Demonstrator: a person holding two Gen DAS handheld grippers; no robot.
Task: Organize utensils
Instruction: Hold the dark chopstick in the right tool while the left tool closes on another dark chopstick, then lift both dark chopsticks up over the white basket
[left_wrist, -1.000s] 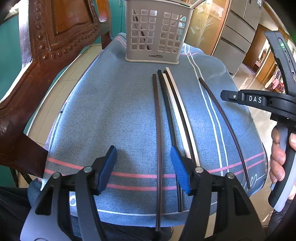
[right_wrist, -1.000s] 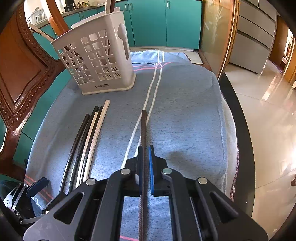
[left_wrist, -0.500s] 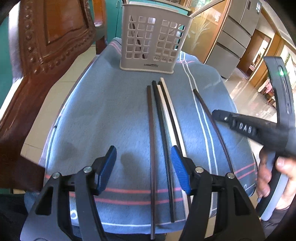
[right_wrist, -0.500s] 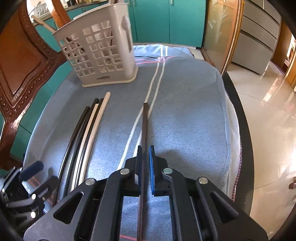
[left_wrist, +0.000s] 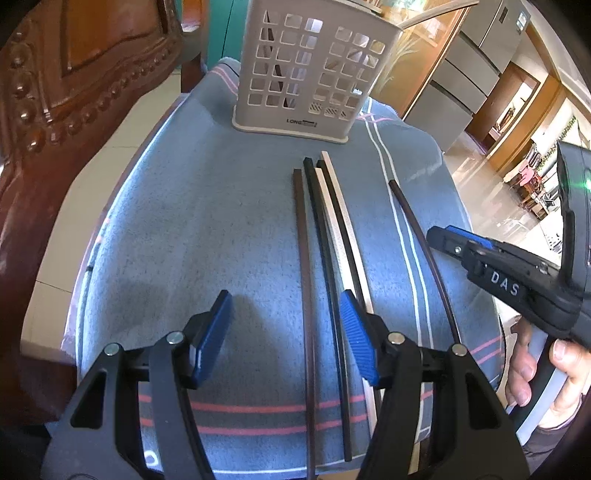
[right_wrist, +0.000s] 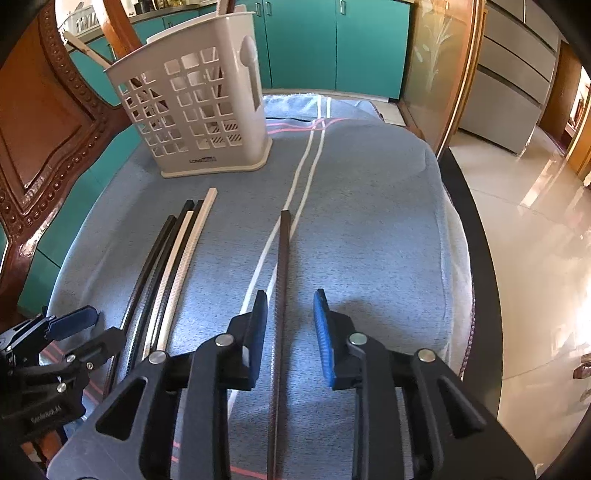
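Note:
Several chopsticks (left_wrist: 325, 236), dark and pale, lie side by side on a blue-grey cloth (left_wrist: 184, 240). My left gripper (left_wrist: 284, 332) hangs open low over their near ends, with the two leftmost dark sticks between its fingers and no pad touching them. A single brown chopstick (right_wrist: 283, 258) lies apart on the cloth. My right gripper (right_wrist: 290, 325) straddles it; its jaws are opening and the pads stand clear of the stick. A beige perforated utensil caddy (right_wrist: 199, 110) stands upright at the far end, with a few sticks inside.
A carved wooden chair back (left_wrist: 74, 110) rises close on the left. The table's dark rim (right_wrist: 476, 258) curves along the right, with shiny floor beyond. A person's hand (left_wrist: 532, 369) holds the right gripper (left_wrist: 448, 242). The left gripper (right_wrist: 92, 332) shows at lower left.
The right jaws, shut on the brown chopstick before, have parted and the stick rests on the cloth. The left gripper has drifted a little over the row of sticks, still open.

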